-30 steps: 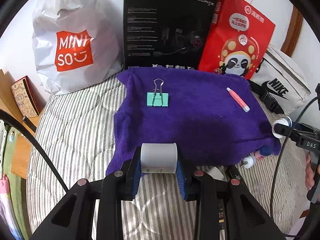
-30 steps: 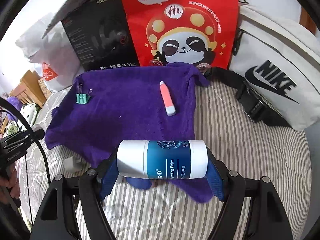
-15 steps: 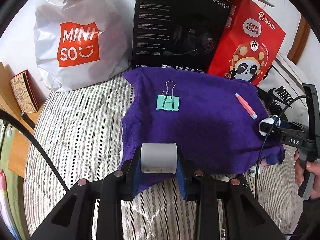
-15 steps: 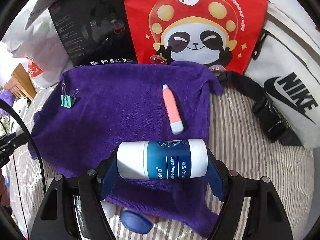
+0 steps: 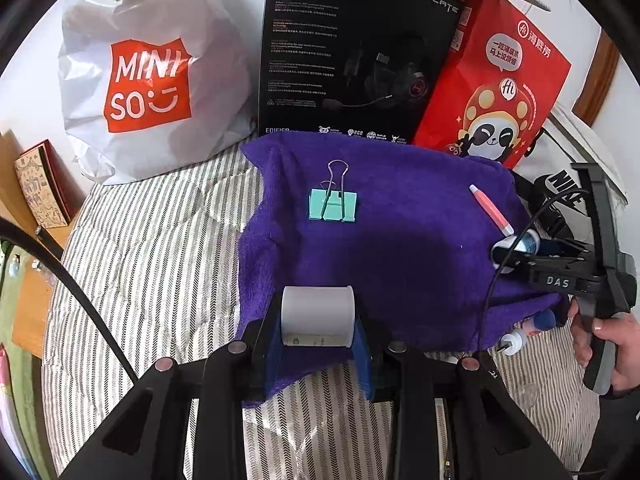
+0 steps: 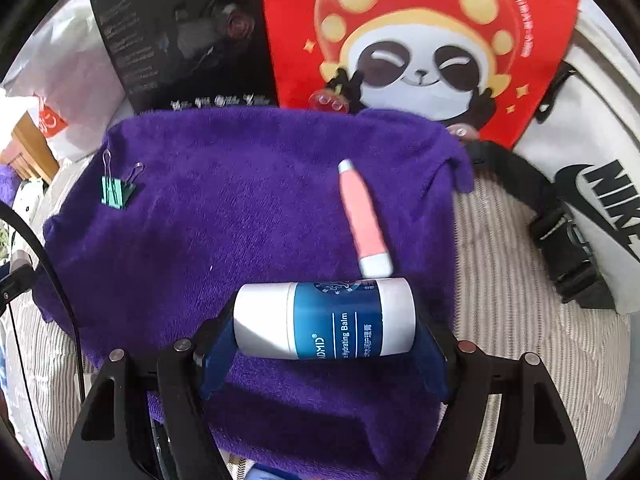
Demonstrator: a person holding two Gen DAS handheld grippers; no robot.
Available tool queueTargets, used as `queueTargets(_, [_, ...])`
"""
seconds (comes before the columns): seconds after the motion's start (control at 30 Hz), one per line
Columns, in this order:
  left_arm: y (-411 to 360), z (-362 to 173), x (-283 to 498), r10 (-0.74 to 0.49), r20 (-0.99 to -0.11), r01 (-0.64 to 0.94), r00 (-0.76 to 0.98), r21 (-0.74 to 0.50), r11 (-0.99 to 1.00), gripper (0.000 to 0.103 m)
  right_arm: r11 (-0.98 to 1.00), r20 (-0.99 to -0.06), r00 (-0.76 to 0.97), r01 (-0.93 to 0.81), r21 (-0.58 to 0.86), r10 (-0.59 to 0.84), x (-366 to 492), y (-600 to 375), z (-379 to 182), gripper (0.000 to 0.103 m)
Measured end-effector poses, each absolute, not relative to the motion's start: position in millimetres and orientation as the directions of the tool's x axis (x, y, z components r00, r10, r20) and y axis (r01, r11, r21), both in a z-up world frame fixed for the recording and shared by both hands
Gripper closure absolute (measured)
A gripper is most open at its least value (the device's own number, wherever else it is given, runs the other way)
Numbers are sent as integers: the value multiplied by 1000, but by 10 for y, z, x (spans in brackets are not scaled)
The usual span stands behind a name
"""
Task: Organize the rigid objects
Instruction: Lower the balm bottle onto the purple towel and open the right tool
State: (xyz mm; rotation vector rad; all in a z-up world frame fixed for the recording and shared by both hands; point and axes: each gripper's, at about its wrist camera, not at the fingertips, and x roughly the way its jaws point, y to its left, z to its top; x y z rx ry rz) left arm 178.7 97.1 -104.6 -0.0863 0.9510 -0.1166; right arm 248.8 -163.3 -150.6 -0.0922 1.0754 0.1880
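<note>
A purple towel point(image 5: 404, 240) point(image 6: 240, 220) lies on the striped bed. On it lie a green binder clip point(image 5: 333, 205) point(image 6: 116, 190) and a pink tube point(image 5: 490, 210) point(image 6: 364, 220). My left gripper point(image 5: 318, 316) is shut on a white roll of paper point(image 5: 318, 312), held over the towel's near edge. My right gripper point(image 6: 324, 320) is shut on a blue and white balm bottle point(image 6: 324, 320), held sideways over the towel just in front of the pink tube. The right gripper with the bottle also shows in the left wrist view point(image 5: 516, 250).
A white Miniso bag point(image 5: 148, 72), a black headset box point(image 5: 352, 52), a red panda bag point(image 5: 496, 84) point(image 6: 420, 40) and a white Nike bag point(image 6: 592, 184) stand along the back. A small bottle point(image 5: 520, 334) lies under the towel's right edge. Wooden furniture point(image 5: 28, 200) is at left.
Both grippers have moved forward over the towel with their objects. The right gripper's bottle now sits close to the pink tube.
</note>
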Motion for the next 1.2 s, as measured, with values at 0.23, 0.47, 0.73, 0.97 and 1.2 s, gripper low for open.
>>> queueTargets(0.23, [990, -1072, 1772, -137, -812, 64, 568, -122, 990, 74, 975, -879, 471, -218, -28, 80, 2440, -1569, -1596, 27])
queueTargets(0.47, [998, -1067, 1766, -141, -812, 59, 567, -131, 990, 74, 968, -881, 463, -249, -23, 98, 2427, -1571, -1593, 25])
queueTargets(0.73, [949, -1042, 1750, -140, -812, 65, 566, -125, 990, 74, 971, -884, 457, -239, -17, 97, 2318, -1605, -1449, 25])
queueTargets(0.97, [885, -1047, 1730, -145, -810, 70, 568, -128, 989, 74, 971, -876, 470, -238, -6, 110, 2139, -1699, -1274, 25])
queueTargets(1.2, [858, -1124, 1796, -170, -809, 66, 563, -161, 985, 74, 975, -858, 491, -215, 49, 151, 1988, -1859, -1190, 23])
